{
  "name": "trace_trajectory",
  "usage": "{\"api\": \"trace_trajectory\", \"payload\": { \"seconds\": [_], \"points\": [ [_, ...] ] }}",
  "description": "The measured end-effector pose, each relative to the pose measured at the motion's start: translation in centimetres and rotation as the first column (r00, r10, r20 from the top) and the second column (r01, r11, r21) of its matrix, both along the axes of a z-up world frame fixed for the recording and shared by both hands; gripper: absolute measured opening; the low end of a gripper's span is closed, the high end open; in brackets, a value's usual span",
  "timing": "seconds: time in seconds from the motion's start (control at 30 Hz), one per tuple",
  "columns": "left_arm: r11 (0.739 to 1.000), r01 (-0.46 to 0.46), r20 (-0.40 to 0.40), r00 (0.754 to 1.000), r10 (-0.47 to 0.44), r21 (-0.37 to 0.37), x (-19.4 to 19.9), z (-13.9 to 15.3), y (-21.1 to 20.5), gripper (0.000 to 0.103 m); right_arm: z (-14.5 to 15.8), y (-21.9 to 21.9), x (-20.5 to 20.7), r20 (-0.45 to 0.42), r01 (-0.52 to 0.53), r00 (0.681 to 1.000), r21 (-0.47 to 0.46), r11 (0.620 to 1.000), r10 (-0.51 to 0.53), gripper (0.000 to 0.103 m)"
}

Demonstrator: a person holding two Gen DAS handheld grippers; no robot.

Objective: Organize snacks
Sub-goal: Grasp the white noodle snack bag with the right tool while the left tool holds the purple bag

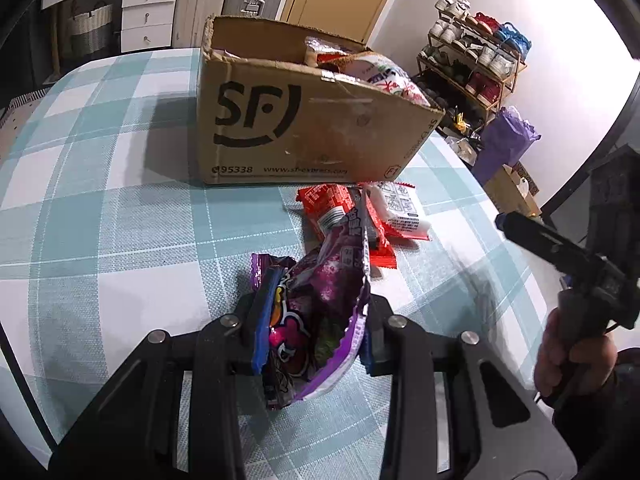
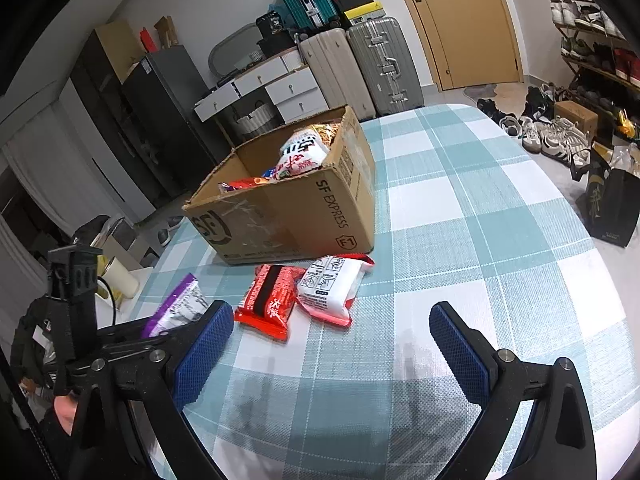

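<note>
My left gripper (image 1: pixel 316 320) is shut on a purple snack packet (image 1: pixel 320 304), squeezed between its blue pads just above the checked tablecloth. Beyond it lie a red snack packet (image 1: pixel 326 210) and a white snack packet (image 1: pixel 400 210), right in front of the open cardboard box (image 1: pixel 304 136) that holds several snacks. In the right wrist view my right gripper (image 2: pixel 332 320) stands open over bare cloth, with nothing between its fingers. The red packet (image 2: pixel 270 302) and white packet (image 2: pixel 330 290) lie just ahead of it, and the purple packet (image 2: pixel 178 308) shows at its left.
The table with the teal and white checked cloth (image 2: pixel 480 208) runs wide to the right of the box (image 2: pixel 288 208). Suitcases (image 2: pixel 384 64), drawers and a shoe rack (image 1: pixel 476 64) stand off the table. A hand (image 1: pixel 572 364) holds the other gripper at the right edge.
</note>
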State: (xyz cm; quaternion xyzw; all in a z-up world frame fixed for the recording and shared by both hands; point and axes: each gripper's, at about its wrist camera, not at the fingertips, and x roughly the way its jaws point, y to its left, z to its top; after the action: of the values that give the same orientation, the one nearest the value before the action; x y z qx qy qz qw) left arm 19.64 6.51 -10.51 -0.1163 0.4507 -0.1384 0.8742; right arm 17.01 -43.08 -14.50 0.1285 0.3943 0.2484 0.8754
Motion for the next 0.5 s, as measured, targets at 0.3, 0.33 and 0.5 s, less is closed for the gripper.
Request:
{"api": "trace_trajectory", "payload": {
  "seconds": [0.3,0.33,0.5],
  "points": [
    [1.0,-0.013,0.007,1.0,0.013,-0.009,-0.4,0.9,1.2,0.031,-1.8,1.1,2.1,-0.057,0.0,0.998,-0.021,1.0,-0.001,0.1],
    [1.0,-0.013,0.005,1.0,0.014,-0.01,-0.5,0.9,1.4,0.031,-2.1,1.3,2.5,-0.065,-0.005,0.998,-0.023,1.0,0.004,0.1],
    [1.0,-0.02,0.001,1.0,0.02,-0.016,-0.5,1.1,1.9,0.031,-3.1,2.5,3.5,-0.07,0.002,0.998,-0.073,0.997,-0.007,0.1]
  ]
}}
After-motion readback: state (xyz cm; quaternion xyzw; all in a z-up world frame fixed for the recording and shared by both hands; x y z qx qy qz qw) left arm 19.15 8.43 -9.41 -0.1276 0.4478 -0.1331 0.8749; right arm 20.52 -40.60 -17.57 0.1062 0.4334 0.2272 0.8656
